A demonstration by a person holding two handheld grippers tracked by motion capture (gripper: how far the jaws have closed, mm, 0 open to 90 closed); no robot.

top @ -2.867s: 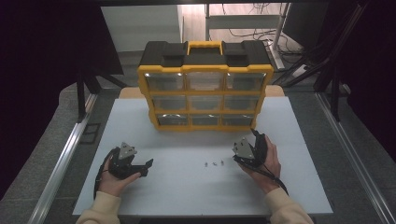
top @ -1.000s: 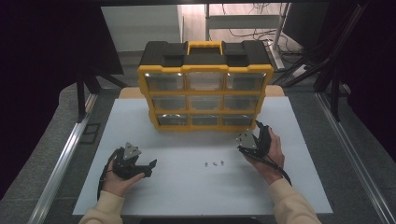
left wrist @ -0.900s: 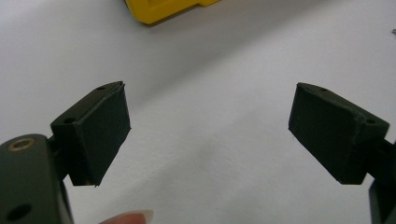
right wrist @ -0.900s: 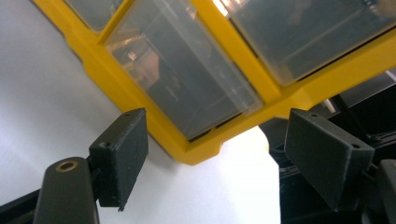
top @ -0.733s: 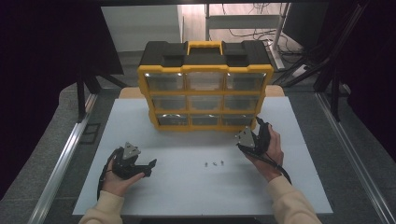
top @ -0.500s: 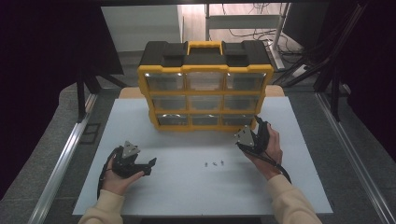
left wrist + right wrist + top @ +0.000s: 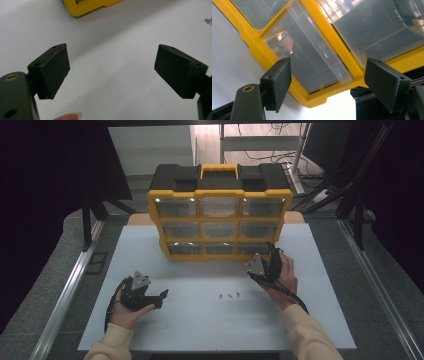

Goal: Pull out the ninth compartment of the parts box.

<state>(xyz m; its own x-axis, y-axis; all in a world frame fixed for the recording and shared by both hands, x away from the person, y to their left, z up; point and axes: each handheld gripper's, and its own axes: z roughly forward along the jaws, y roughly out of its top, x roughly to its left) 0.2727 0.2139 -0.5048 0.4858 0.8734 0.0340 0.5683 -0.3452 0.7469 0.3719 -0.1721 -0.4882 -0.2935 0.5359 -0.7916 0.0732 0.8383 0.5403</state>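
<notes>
Work is barely begun — the right gripper [image 7: 325, 85], jaws apart, faces the closed bottom-right drawer [image 7: 308, 58] of the organizer [image 7: 220, 210], 3 screws [image 7: 229, 295] loose behind it, left gripper [image 7: 112, 72] idle and spread.

The yellow organizer [image 7: 220, 215] stands upright at the table's far edge, black-topped with a yellow handle, its front a three-by-three grid of clear drawers. Its bottom-right drawer [image 7: 312, 57], transparent with a raised lip along the front, sits closed in the yellow frame at the organizer's lower right corner.
</notes>
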